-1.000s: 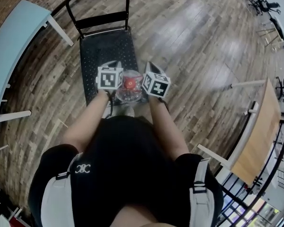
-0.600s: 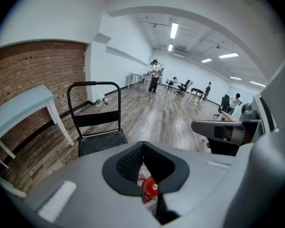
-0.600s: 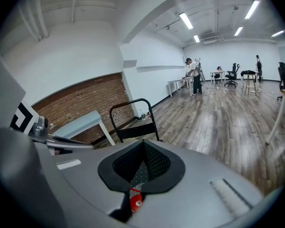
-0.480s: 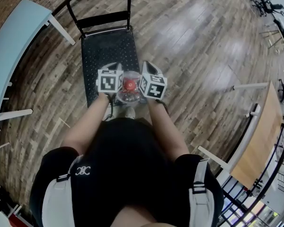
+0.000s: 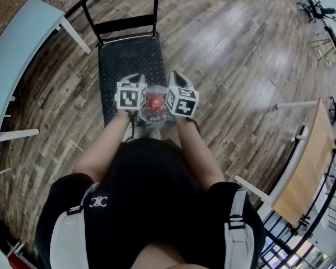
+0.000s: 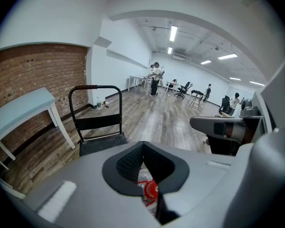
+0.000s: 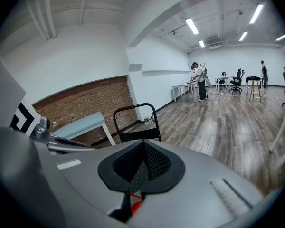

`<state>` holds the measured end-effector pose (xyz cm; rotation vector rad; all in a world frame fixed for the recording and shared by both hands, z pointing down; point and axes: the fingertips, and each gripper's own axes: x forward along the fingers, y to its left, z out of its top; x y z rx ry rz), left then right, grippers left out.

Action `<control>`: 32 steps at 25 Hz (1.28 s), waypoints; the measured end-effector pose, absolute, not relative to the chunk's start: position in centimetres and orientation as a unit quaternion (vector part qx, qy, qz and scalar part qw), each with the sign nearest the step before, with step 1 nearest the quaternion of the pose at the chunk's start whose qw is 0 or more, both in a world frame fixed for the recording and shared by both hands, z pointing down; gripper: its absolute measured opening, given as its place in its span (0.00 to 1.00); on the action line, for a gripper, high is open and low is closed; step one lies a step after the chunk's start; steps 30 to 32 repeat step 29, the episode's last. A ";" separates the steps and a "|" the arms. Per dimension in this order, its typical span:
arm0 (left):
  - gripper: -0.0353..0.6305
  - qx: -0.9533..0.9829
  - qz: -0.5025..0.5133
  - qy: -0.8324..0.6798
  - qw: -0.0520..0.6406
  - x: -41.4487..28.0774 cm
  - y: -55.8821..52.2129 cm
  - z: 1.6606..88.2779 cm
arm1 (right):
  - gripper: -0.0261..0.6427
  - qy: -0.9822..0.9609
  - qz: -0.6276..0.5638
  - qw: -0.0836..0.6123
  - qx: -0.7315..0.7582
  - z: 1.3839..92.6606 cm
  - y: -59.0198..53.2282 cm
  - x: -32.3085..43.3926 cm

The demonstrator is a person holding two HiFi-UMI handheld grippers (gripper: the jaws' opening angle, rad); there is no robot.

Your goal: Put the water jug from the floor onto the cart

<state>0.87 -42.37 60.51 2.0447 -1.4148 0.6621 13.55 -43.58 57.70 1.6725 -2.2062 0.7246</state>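
Observation:
The clear water jug (image 5: 153, 110) with a red cap (image 5: 153, 98) sits between my two grippers, at the near end of the black cart platform (image 5: 126, 58). I cannot tell whether it rests on the platform or hangs above it. My left gripper (image 5: 134, 78) is against its left side and my right gripper (image 5: 177, 76) against its right, both shut with pads together and nothing between their own jaws. In the left gripper view the left gripper (image 6: 143, 161) shows the red cap (image 6: 150, 190) just below its pads. A strip of red also shows under the right gripper (image 7: 143, 161).
The cart's black handle (image 5: 121, 3) stands at its far end, also seen as the cart (image 6: 99, 127) and the cart (image 7: 135, 123). A light blue table (image 5: 22, 43) stands left by the brick wall and a wooden table (image 5: 309, 161) right. People (image 6: 156, 79) stand far off.
The right gripper's marker cube has edged slightly left, closer to the jug's cap. The left gripper and the jug have hardly moved.

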 end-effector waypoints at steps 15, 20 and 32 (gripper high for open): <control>0.06 0.767 0.246 -0.523 0.277 0.6 -42.5 60.3 | 0.06 -0.759 0.252 0.155 0.580 57.8 -43.3 13.1; 0.06 0.769 0.247 -0.520 0.277 0.7 -42.4 60.2 | 0.06 -0.757 0.255 0.155 0.581 57.8 -43.1 13.1; 0.06 0.770 0.249 -0.519 0.277 0.8 -42.2 60.2 | 0.06 -0.756 0.258 0.157 0.580 58.1 -42.8 13.1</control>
